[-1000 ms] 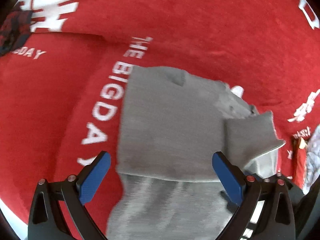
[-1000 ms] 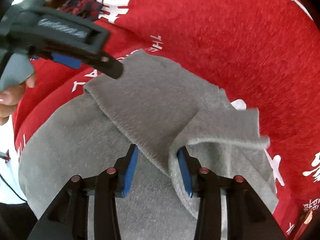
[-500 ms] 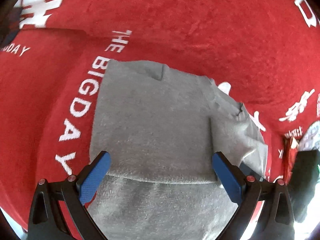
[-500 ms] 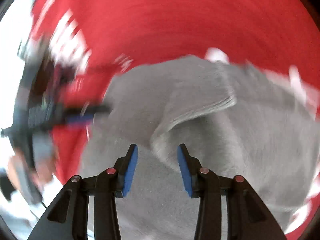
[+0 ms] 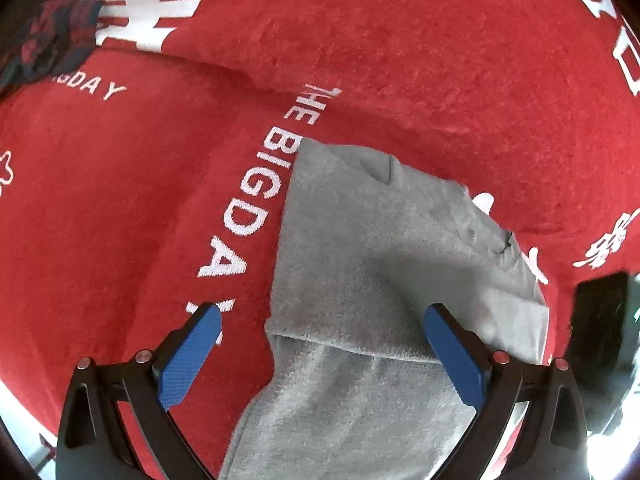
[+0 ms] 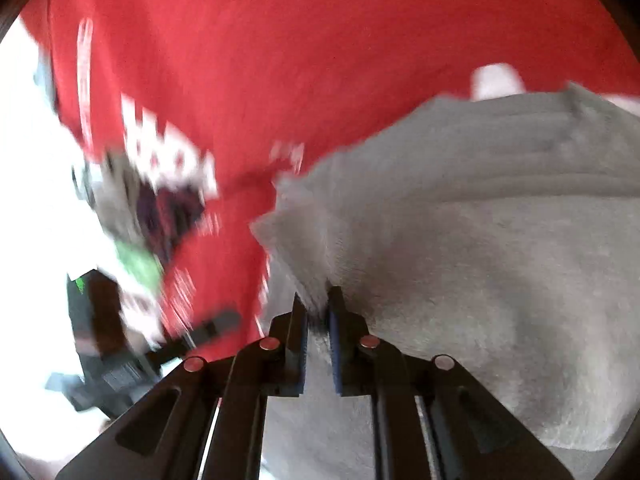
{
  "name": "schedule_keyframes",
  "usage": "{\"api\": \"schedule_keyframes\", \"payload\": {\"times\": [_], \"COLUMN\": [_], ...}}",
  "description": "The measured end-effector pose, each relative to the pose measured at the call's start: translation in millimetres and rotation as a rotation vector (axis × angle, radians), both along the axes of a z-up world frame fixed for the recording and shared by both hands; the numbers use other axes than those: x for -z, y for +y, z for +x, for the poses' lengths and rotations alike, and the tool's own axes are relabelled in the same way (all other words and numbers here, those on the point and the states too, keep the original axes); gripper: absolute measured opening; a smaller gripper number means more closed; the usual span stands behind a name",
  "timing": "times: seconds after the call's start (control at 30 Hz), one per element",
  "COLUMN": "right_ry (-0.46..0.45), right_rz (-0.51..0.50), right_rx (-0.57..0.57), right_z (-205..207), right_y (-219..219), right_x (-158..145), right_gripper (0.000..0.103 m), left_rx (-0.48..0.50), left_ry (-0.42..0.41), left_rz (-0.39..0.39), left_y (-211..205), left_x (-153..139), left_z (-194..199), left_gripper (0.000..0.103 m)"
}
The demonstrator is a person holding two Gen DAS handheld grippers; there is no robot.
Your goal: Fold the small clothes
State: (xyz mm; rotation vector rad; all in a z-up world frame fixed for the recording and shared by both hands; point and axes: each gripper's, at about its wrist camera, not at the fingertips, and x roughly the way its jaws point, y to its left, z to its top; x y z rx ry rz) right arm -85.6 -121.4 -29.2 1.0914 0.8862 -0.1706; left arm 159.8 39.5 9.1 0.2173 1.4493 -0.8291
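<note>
While the right gripper (image 6: 318,304) has just been closing, its blue pads now pinch a raised ridge of the grey garment (image 6: 460,264) between them, near that cloth's left edge. From the pinch the fabric spreads away to the right and far side, where a thicker folded band runs across it (this view is badly smeared, so finer detail is lost). Beyond lies the red cloth (image 6: 320,60) with white lettering.

Over on the other side, the left gripper (image 5: 322,354) hangs with its jaws spread wide and nothing clamped between them, pointing steeply down over the near part of the grey garment (image 5: 380,248). That garment lies folded on the red cloth (image 5: 400,40), one layer's edge crossing between the pads, its left edge just beside the white words "THE BIGDAY" (image 5: 264,196). A dark plaid fabric (image 5: 52,40) sits at the far left corner.
</note>
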Motion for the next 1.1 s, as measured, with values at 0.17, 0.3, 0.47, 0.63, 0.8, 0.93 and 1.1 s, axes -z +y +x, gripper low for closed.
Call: {"api": "schedule_keyframes", "payload": {"times": [0.17,0.3,0.47,0.63,0.8,0.93,1.1], "right_ry": [0.029,0.07,0.133,0.12,0.072,0.116,0.15], "right_rz": [0.032,0.051,0.115,0.209,0.239,0.123,0.134], "right_rx": [0.021,0.139,0.437,0.76,0.894,0.813,0.794], "right_z": [-31,-86,-214,-294,-308,-303,-312], "right_y": [20,11,-18,-35,-58,-68,-67], "right_x": [1,5,10,25,34,19,40], "right_gripper": [0.036,0.038,0.038,0.038,0.007,0.006,0.004], "left_rx": [0.112,0.16,0.171,0.242,0.251,0.226,0.207], "left_ry": [0.042,0.103,0.126,0.095,0.044,0.003,-0.093], "left_rz": [-0.023,-0.004,0.025,0.075,0.007,0.002,0.136], "left_y": [-22,-45,-55,-63,-70,-71,-58], "left_x": [5,22,29,32,15,13,29], "left_z": [-17,-34,-47,-59,-55,-41,-31], "left_gripper": [0.102,0.102,0.098,0.035,0.009,0.009,0.009]}}
